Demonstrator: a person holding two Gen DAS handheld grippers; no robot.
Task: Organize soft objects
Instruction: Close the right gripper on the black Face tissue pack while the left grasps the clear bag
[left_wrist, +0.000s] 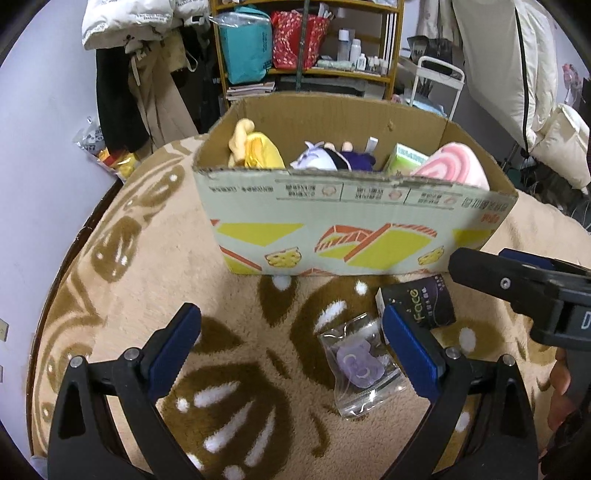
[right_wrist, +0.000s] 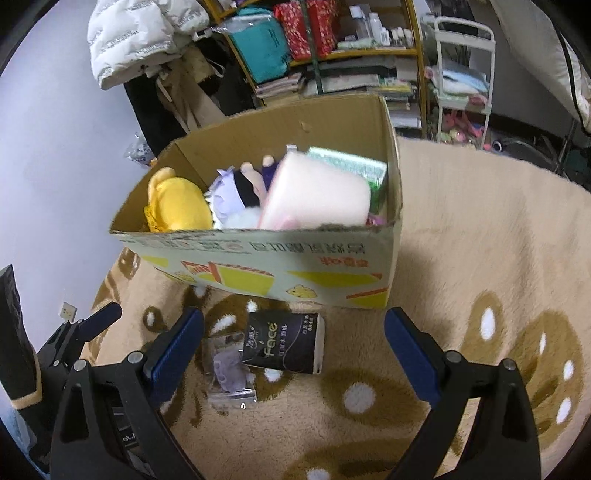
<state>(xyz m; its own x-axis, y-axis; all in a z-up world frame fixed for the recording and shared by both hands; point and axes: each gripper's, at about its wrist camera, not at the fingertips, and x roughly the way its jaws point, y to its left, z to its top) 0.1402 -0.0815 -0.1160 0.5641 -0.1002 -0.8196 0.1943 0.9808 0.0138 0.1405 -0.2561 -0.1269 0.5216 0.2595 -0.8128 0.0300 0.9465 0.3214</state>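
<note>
Between the right gripper's (right_wrist: 293, 336) spread fingers lies the tissue pack (right_wrist: 283, 342); left gripper (left_wrist: 291, 334) fingers spread, empty.

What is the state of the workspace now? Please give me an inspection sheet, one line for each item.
Surface: beige patterned blanket.
Job's things: yellow plush, doll and pink cushion in the cardboard box; black tissue pack and clear packet on the blanket.
Clutter: nothing seen.
Grippers: left gripper and right gripper open, empty.
Cables: nothing seen.
Surroundings: shelf, hanging jackets.
</note>
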